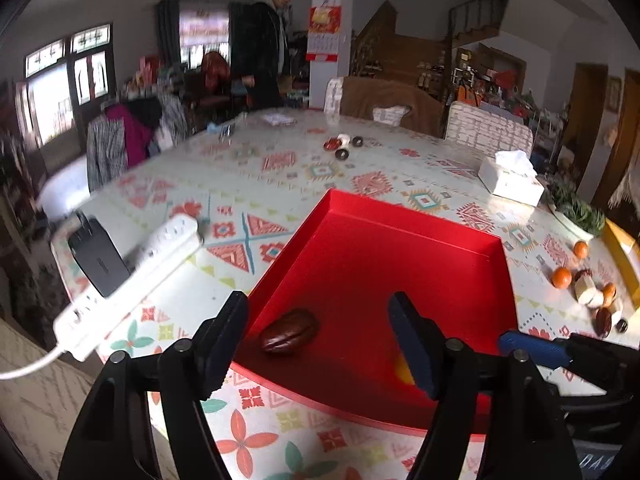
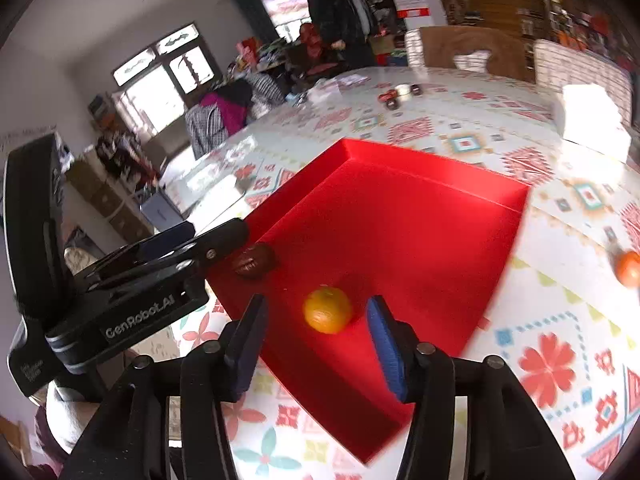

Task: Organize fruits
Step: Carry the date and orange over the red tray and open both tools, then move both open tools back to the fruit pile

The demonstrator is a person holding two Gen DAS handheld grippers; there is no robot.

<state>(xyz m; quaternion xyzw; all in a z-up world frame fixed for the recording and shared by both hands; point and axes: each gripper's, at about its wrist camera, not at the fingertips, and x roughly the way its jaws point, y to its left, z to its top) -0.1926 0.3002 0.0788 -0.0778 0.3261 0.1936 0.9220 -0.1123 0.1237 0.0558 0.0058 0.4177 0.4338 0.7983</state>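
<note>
Both jaws open, clear of orange [image 2: 328, 309]

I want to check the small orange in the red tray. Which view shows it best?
The right wrist view: the orange sits whole on the tray. The left wrist view shows only an orange sliver behind a finger.

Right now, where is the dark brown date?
The date lies loose inside the red tray, near its left wall. In the left wrist view it sits between the open left claw's fingers; the orange lies to its right.
</note>
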